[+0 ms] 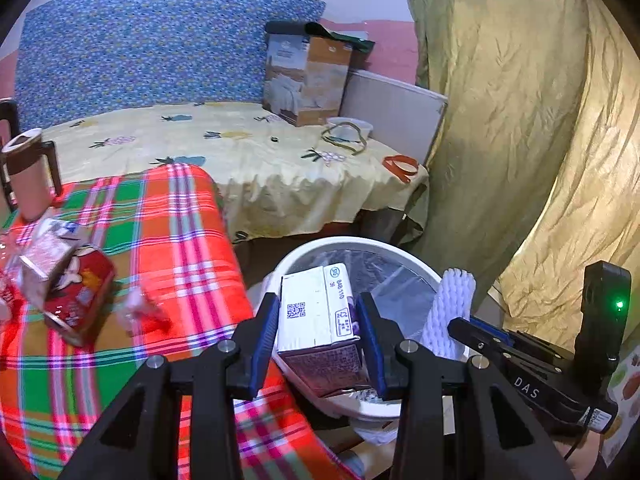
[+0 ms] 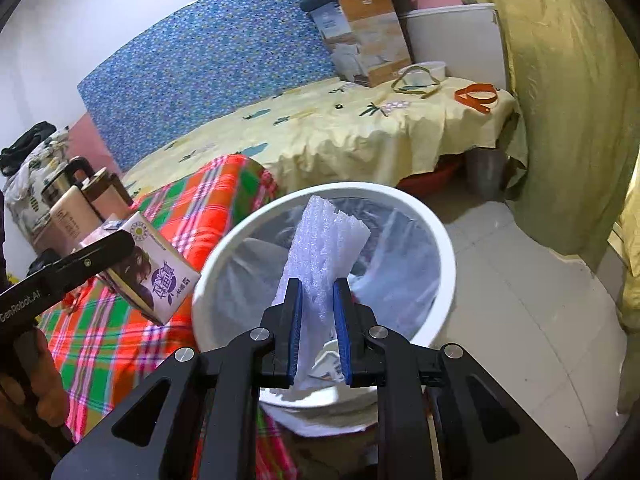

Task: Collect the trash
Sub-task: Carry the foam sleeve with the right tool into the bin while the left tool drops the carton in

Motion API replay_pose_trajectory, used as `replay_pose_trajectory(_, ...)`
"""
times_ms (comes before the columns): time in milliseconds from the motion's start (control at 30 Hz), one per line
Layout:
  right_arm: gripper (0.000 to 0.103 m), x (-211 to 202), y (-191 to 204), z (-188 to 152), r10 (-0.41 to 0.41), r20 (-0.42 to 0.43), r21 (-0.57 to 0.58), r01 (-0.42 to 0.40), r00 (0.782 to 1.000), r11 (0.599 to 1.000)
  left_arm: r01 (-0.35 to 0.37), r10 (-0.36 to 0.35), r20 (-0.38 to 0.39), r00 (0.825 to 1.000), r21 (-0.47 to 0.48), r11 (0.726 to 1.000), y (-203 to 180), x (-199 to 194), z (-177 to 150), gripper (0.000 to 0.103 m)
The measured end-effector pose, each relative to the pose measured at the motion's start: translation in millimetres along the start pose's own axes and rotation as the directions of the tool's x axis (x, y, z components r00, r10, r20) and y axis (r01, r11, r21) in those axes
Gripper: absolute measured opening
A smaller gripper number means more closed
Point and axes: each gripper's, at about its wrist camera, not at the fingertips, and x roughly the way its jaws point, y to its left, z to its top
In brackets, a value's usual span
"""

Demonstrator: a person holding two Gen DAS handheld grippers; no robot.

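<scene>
A: Start at the left. What do you hold?

B: Your left gripper [image 1: 318,334] is squeezed on a milk carton [image 1: 316,312], low in the middle of the frame. It hangs right above the white bin [image 2: 440,236].

A: And the other hand?

B: Your right gripper [image 2: 316,320] pinches a white foam sleeve [image 2: 324,248], also over the bin.

A: How do you do this well?

B: I think you should keep both things over the middle of the hole, then let go. The carton sits near the rim, so bring it in a bit first.

A: Is more trash left?

B: Yes. At the left of the frame a red snack box [image 1: 76,296] lies on the checked cloth [image 1: 168,240].

A: And the room?

B: A yellow bed sheet [image 2: 340,132] is behind, with a cardboard box [image 2: 364,36] at the top. A gold curtain [image 1: 520,120] hangs on the right.
</scene>
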Motion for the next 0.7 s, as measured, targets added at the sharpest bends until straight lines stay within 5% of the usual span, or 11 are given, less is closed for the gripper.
replay_pose_trajectory(467,0.023,13.7,-15.8,-2.8,-0.029,-0.062,0.004,0.029,0.998,1.0,0.046,-0.044,-0.078,0.996,0.014,0.999,-13.7,31.7,-9.9,0.042)
replay_pose_trajectory(700,0.042,9.3,-18.0,-2.7,-0.035,-0.05,0.008,0.035,0.998,0.999,0.054,-0.052,-0.085,0.995,0.014,0.998,-13.7,32.2,-9.5,0.05)
